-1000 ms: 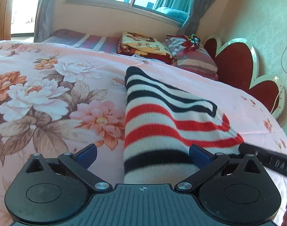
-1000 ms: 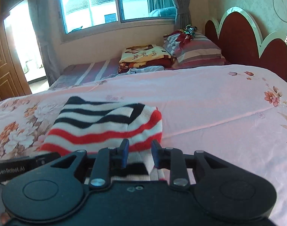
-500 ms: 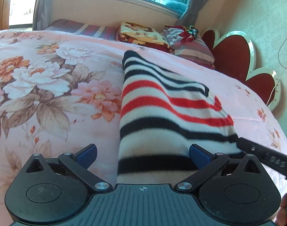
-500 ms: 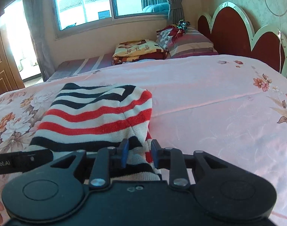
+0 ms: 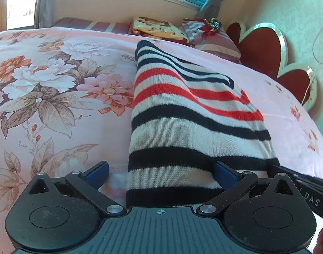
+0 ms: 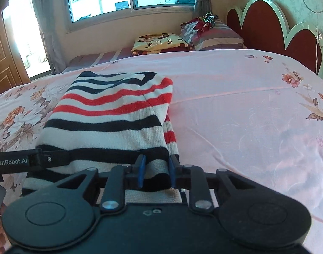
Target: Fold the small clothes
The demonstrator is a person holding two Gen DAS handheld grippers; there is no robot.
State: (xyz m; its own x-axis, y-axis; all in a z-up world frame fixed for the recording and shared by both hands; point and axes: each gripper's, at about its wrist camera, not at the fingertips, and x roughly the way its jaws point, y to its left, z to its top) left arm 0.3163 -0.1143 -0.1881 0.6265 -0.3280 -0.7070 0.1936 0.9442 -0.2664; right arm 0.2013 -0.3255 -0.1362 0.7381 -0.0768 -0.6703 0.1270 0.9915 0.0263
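In the left wrist view the left gripper has its fingers spread wide either side of the striped knit garment, which lies on the floral bedspread; a black bar at right reads "DAS". In the right wrist view the right gripper pinches the garment's near hem with narrow fingers; the other tool's arm reads "GenRobot.AI"

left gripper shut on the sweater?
No. The left gripper has its blue pads spread wide, with the striped sweater lying loose between them.
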